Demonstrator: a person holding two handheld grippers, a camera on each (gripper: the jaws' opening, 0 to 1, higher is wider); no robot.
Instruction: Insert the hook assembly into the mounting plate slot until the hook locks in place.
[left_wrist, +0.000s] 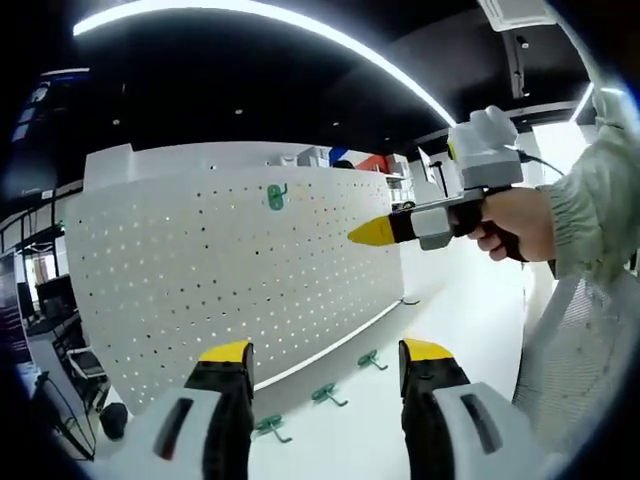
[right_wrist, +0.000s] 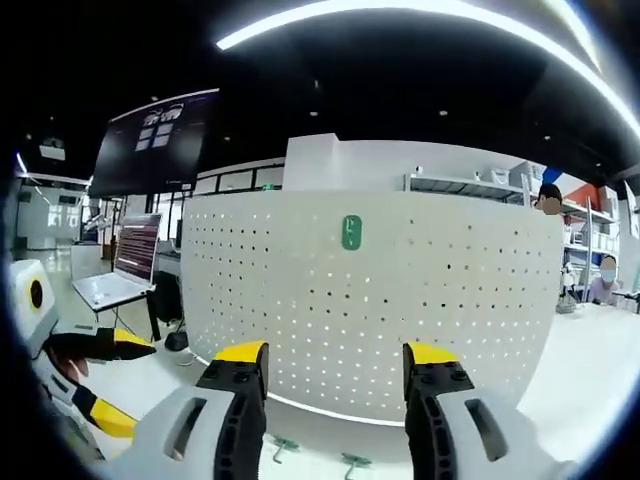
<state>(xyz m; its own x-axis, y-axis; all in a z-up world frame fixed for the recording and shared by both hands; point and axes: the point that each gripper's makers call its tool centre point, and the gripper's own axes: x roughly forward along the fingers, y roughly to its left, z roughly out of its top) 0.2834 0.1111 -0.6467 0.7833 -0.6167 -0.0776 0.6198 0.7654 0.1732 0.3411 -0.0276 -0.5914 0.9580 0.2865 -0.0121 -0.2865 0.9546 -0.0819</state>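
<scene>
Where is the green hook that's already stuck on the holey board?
The green hook hangs high on the white pegboard, near its top edge. In the right gripper view it sits up top, centered above the jaws.

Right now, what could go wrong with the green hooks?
One green hook already hangs high on the pegboard; a bump might knock it loose. Three spare hooks lie on the table by the board's foot and could get swept away. Both the left gripper and right gripper are open and empty.
</scene>
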